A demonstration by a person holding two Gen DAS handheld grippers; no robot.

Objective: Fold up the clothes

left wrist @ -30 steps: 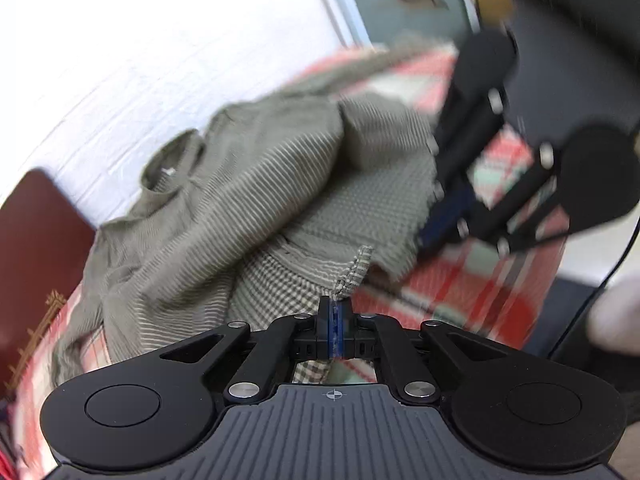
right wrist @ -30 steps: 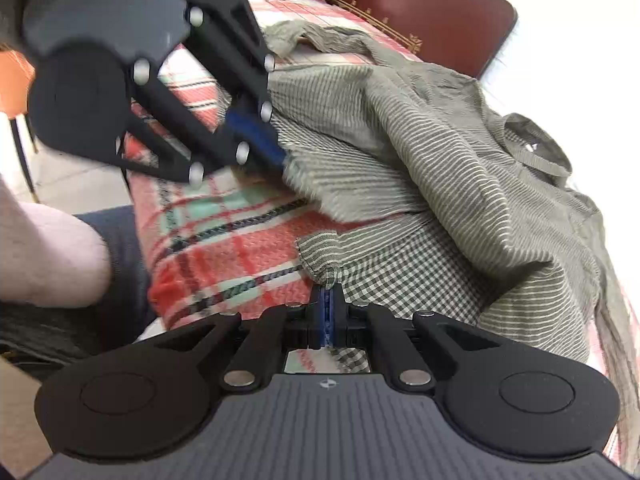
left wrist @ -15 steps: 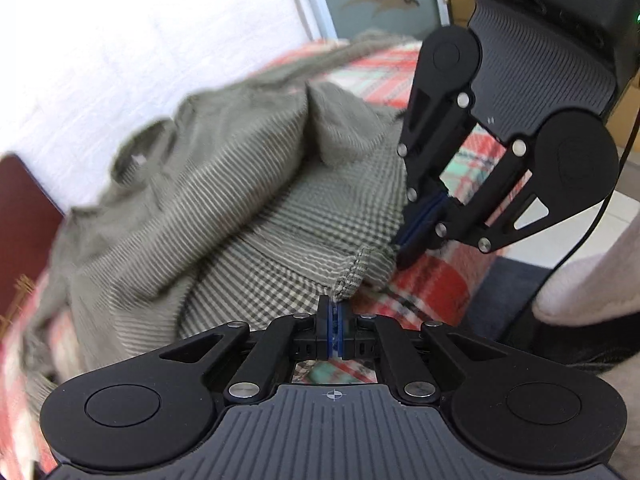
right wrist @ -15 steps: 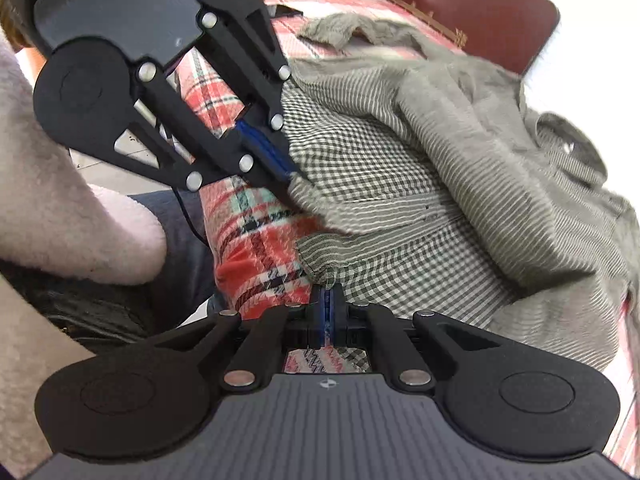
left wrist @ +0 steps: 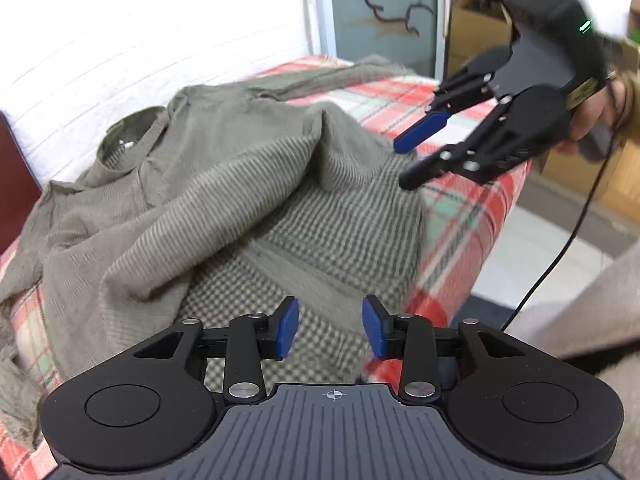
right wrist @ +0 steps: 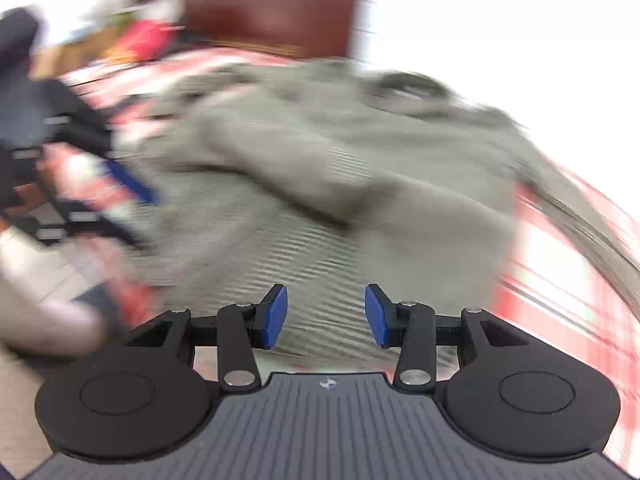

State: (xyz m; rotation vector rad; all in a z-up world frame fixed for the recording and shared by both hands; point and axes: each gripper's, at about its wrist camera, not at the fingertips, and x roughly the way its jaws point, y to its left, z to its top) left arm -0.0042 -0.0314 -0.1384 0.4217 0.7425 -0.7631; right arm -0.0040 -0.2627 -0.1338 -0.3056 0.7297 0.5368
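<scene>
Shirt (left wrist: 224, 184) lies released below both opened hand-held grippers (left wrist: 330, 330).

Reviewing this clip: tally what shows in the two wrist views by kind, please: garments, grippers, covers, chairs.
Garments: 1, the olive-grey shirt, lying loose.
Grippers: 2, the left gripper and the right gripper, both open and empty, jaws just opened.
Covers: 1, the red plaid cover under the shirt.
Chairs: 1, the dark red chair back.
Total: 5

Red plaid-covered bed (left wrist: 472, 216) under a crumpled olive-grey shirt (left wrist: 208, 184)
</scene>
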